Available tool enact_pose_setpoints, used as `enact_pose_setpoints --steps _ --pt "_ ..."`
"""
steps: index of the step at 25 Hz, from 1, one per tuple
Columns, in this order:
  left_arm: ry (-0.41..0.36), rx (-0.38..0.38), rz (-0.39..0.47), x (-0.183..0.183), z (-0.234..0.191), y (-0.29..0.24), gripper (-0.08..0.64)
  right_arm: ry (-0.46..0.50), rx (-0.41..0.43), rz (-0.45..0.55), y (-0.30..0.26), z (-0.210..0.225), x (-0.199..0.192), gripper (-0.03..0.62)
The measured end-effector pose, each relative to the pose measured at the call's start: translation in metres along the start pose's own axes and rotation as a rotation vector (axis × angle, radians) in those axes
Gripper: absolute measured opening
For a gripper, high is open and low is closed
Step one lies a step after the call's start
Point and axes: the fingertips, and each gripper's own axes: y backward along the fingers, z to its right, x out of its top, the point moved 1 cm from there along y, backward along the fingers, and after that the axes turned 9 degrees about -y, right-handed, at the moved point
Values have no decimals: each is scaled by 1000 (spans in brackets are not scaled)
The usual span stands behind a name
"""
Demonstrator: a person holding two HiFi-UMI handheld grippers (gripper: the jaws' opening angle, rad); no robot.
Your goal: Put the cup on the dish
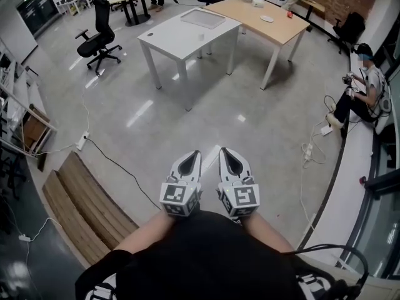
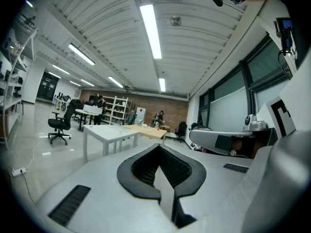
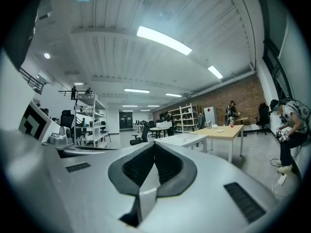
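Observation:
Both grippers are held side by side close to my body, above the grey floor and far from the tables. My left gripper (image 1: 195,154) (image 2: 159,148) is shut with nothing between its jaws. My right gripper (image 1: 224,150) (image 3: 154,145) is shut and empty too. Far ahead, a small white thing that may be the cup (image 1: 201,36) stands on the white table (image 1: 169,41). A white dish (image 1: 267,19) lies on the wooden table (image 1: 281,30) behind it. Both are too small to make out in the gripper views.
A flat grey tray (image 1: 202,18) lies on the white table. A black office chair (image 1: 100,39) stands at the left. Wooden planks (image 1: 81,211) and a power strip (image 1: 82,142) with cables lie on the floor at the left. A person (image 1: 364,86) sits at the right wall.

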Motion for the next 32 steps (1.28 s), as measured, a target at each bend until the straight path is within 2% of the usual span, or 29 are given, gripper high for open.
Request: enact_pose_setpoints --steps 7,13,16,20,22,32 --pt "33 16 15 3 -80 -76 3 -7 -19 -23 -101 24 -5 14" --pt "9 -19 26 32 -147 -149 3 -20 -21 -24 -203 33 12 14" --pt "2 -50 37 34 -170 -174 3 -19 -14 -27 -242 33 16 14" --pt "18 -33 39 45 -207 -194 3 -7 -19 -50 -284 28 18 14" --pt "9 -30 34 36 -226 -199 3 -6 -30 -58 -303 23 22 14" --pt "-4 -32 53 41 -301 -219 3 18 -14 -30 -381 -4 29 14"
